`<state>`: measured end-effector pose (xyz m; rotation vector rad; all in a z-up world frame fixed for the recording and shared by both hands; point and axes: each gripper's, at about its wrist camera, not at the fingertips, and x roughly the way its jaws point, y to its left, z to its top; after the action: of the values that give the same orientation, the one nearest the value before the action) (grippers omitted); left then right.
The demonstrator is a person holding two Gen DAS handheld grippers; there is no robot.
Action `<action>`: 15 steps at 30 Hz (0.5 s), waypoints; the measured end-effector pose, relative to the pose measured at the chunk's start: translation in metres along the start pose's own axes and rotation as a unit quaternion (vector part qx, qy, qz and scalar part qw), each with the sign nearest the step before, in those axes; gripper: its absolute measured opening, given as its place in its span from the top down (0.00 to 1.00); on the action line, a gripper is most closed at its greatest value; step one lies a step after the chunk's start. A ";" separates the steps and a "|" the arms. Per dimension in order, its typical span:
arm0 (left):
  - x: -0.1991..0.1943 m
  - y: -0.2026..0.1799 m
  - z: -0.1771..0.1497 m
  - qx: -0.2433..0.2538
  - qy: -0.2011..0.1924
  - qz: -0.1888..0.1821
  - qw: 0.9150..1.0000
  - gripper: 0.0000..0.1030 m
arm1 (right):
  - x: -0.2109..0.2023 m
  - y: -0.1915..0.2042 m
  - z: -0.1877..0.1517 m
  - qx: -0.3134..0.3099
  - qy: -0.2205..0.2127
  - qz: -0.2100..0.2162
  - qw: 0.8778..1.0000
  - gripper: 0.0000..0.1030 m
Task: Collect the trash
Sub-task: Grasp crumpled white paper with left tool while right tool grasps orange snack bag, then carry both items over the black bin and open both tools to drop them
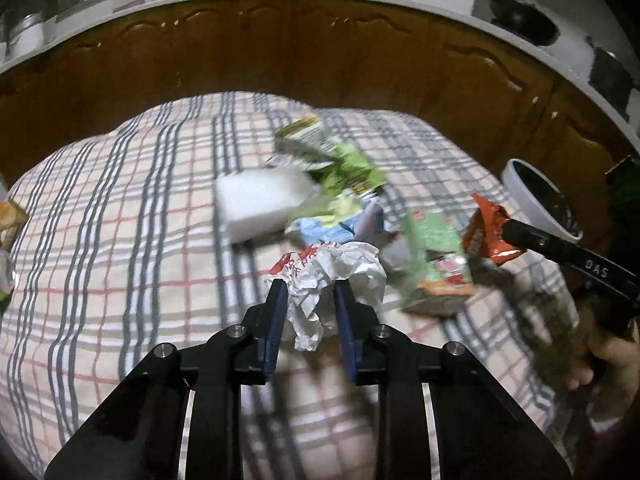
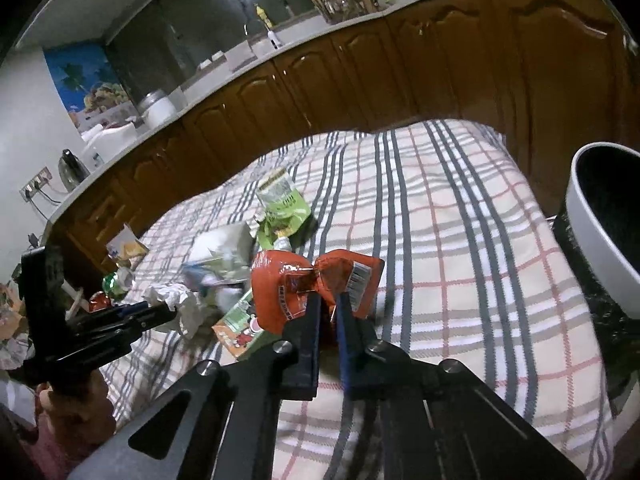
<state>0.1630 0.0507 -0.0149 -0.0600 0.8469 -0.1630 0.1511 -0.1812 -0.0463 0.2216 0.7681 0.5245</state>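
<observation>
While left jaws pinch crumpled paper [image 1: 320, 280], right jaws clamp orange wrapper [image 2: 316, 280].

Left gripper [image 1: 308, 288]: both blue pads press on a crumpled white wrapper with red print [image 1: 328, 280], held over the plaid cloth [image 1: 120, 240]. Right gripper [image 1: 505, 236], entering from the right edge: its fingers are clamped on an orange wrapper [image 1: 486, 232], with a hand [image 1: 608, 356] below it. A white-rimmed bin [image 1: 532, 196] sits just behind. Mid-cloth lies a blurred heap: white block [image 1: 260, 204], green packets [image 1: 340, 160], a green carton [image 1: 436, 268]. Brown cabinet doors [image 1: 320, 52] run behind.
</observation>
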 end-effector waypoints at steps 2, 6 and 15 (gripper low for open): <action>-0.005 -0.013 0.006 0.010 -0.010 -0.011 1.000 0.78 | -0.008 -0.002 0.002 0.003 -0.009 0.001 1.000 0.94; -0.016 -0.038 0.016 0.029 -0.028 -0.038 0.998 0.78 | -0.030 -0.011 0.005 0.012 -0.029 -0.005 0.999 0.94; -0.010 -0.094 0.037 0.064 -0.034 -0.091 0.993 0.78 | -0.072 -0.042 0.006 0.031 -0.067 -0.035 0.997 0.94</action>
<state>0.1724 -0.0410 0.0280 -0.0226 0.7618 -0.3837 0.1277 -0.2548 -0.0149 0.2844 0.6595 0.4163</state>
